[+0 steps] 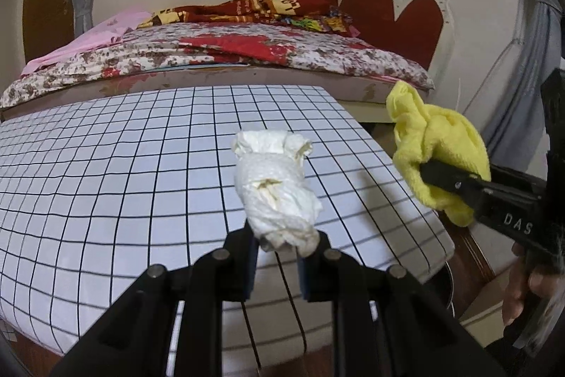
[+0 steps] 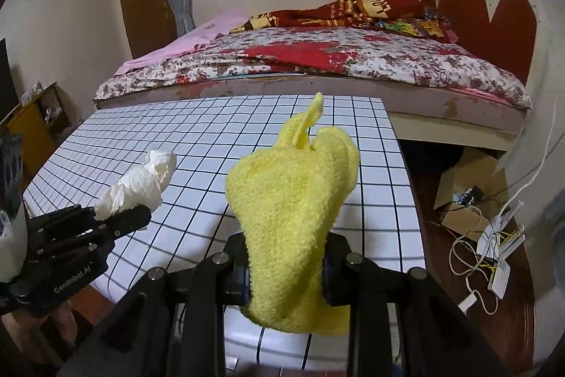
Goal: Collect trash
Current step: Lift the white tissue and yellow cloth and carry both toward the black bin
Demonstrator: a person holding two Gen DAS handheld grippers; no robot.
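A crumpled white paper wad [image 1: 273,189] sticks up from my left gripper [image 1: 282,248], which is shut on its lower end, held above the white table with a black grid [image 1: 123,172]. A fluffy yellow cloth [image 2: 293,200] stands in my right gripper [image 2: 286,265], which is shut on it over the table's near right part. In the left wrist view the yellow cloth [image 1: 438,151] and the right gripper [image 1: 445,177] show at the right, past the table's edge. In the right wrist view the paper wad [image 2: 137,184] and the left gripper [image 2: 120,221] show at the left.
A bed with a floral quilt [image 2: 335,62] and a red blanket [image 2: 370,6] runs along the table's far side, with a red headboard [image 2: 494,20]. On the floor to the right lie a cardboard box [image 2: 469,179] and white cables with a power strip [image 2: 498,257]. A yellow shelf [image 2: 31,126] stands at left.
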